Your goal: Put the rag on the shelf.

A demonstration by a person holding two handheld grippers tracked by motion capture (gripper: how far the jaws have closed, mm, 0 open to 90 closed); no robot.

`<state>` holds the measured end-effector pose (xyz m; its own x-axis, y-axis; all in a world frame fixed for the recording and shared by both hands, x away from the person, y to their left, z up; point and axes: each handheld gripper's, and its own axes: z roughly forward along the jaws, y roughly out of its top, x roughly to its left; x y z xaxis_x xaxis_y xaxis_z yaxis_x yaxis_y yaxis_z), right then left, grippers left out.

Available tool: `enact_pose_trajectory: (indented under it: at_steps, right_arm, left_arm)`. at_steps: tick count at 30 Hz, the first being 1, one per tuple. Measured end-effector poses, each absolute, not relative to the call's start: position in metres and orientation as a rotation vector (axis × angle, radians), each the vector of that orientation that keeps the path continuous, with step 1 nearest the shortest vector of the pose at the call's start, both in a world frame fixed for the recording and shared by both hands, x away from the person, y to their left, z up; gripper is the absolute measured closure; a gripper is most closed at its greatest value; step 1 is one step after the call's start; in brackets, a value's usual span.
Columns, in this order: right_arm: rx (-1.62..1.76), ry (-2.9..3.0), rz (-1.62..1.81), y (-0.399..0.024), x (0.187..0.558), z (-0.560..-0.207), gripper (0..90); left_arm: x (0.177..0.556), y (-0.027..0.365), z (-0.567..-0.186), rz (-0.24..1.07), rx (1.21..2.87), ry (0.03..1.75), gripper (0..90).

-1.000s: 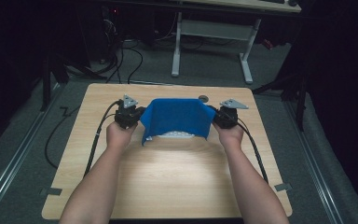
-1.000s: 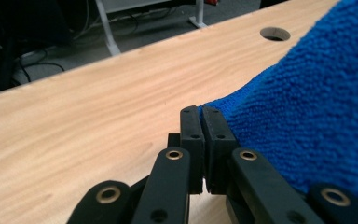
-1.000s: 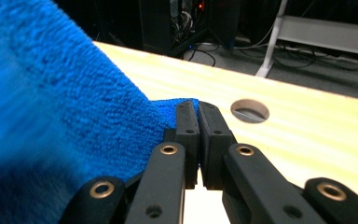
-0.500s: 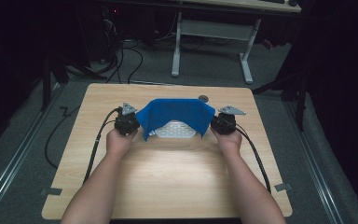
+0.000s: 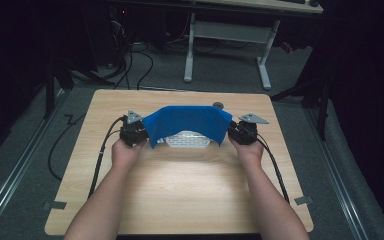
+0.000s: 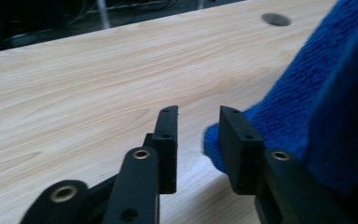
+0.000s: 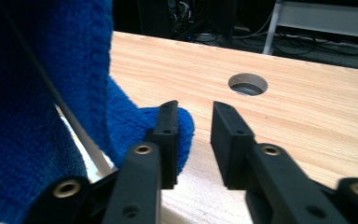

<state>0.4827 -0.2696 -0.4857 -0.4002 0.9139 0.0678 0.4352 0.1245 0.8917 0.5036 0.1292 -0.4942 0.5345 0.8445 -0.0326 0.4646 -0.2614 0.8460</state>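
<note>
A person is sitting at a light wooden table [image 5: 180, 190], forearms coming in from the near edge, holding a gripper in each hand. No brand, label or writing is readable anywhere, and no container is showing.

A blue knitted cloth [image 5: 187, 122] is arching across the far half of the table between the two grippers, its top edge raised and its two ends drooping down toward them. Beneath its lower edge a pale, white patterned object [image 5: 187, 140] is lying on the table, partly covered by the cloth; what it is cannot be made out.

The left gripper [image 6: 196, 140] is standing released, its two black jaws parted with bare table showing through the gap. A corner of the cloth is resting against the outer side of the jaw on the right of the left gripper view, not between the jaws. In the high view this gripper is sitting at the cloth's left end, with its cable [image 5: 100, 160] trailing back along the table.

The right gripper [image 7: 193, 135] is likewise released, jaws apart with nothing between them. A rounded fold of the cloth is bulging just past the tip of the jaw on the left of its view.

A round hole [image 7: 247, 84] is cut in the table beyond the cloth.
</note>
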Motion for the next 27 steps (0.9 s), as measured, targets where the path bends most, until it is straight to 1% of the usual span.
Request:
enact_pose_trajectory:
  at_steps: [7,18,27]
  right_arm:
    - [1.317,1.889,1.205,-0.276,0.480,-0.482,65.6]
    - [1.302,1.882,1.170,-0.279,0.477,-0.477,64.0]
    - [1.315,1.885,1.134,-0.283,0.475,-0.483,62.3]
  left_arm:
    - [0.500,0.138,-0.494,0.560,1.893,1.091,66.4]
    - [0.495,0.143,-0.493,0.568,1.880,1.091,66.1]
    - [0.492,0.145,-0.496,0.569,1.881,1.101,65.3]
